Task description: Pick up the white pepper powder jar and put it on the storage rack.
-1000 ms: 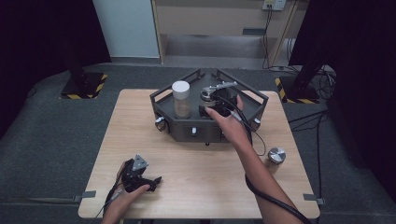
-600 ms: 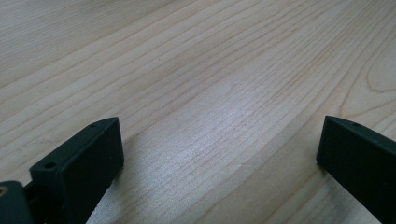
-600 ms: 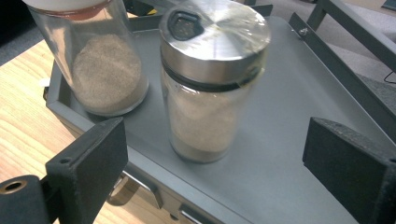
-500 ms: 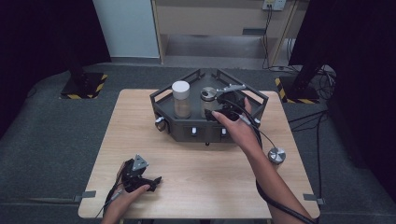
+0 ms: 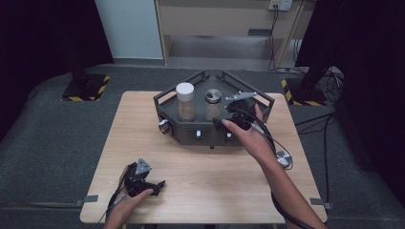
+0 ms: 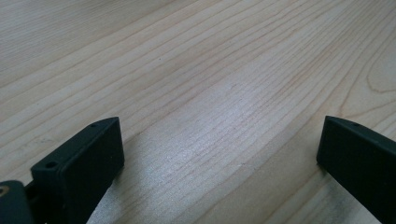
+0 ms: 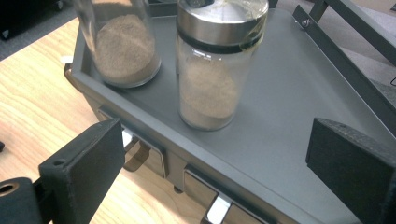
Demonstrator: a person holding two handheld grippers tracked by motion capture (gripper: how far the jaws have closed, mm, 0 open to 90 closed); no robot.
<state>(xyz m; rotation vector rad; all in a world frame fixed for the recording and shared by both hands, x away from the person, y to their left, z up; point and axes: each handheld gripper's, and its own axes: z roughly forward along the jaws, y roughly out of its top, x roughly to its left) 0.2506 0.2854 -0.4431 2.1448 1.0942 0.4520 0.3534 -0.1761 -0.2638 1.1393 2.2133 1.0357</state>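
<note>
Steel-capped glass spice jar point(image 7: 217, 70) upright on grey tray point(image 7: 289, 121); right gripper point(image 7: 219, 168) just opened, nothing between jaws; left gripper point(image 6: 219, 158) agape, idle on wooden table point(image 6: 196, 70).

Light wooden table point(image 5: 200, 191), grain running along its length. Grey rack point(image 5: 191, 136) standing on the far middle, drawers along its near face, rails round its top. Small round metal lid point(image 5: 283, 158) lying near the right edge. Left gripper point(image 5: 142, 179) resting at the near left, jaws apart over bare wood.
</note>
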